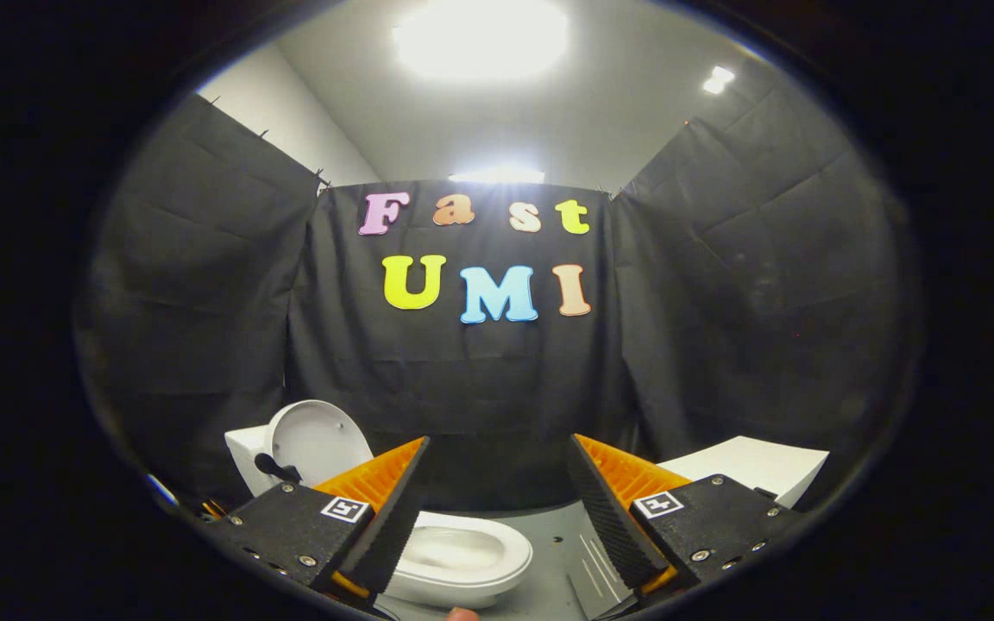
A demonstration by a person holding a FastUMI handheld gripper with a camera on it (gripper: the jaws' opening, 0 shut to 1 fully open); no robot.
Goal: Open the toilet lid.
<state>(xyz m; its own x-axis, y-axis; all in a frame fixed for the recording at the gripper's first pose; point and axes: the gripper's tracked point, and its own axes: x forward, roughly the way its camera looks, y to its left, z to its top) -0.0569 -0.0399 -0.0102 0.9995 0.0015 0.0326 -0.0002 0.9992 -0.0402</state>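
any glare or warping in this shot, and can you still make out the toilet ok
Gripper view: the ceiling light blows out to white, and strong fisheye warping bows the booth's cloth walls. The toilet lid stands raised and reads sharp, and the bowl is bright but clear. The gripper is open, its fingers spread with nothing between them, the near finger partly hiding the bowl.

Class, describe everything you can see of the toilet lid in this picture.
The toilet lid is white, rounded and smooth, plastic by its look. It is already raised, standing nearly upright against the white tank behind it, its inner face turned toward the camera. Below it lies the open white bowl. A dark part sits at its lower edge. The open tool holds nothing; one finger overlaps the lid's lower corner in view.
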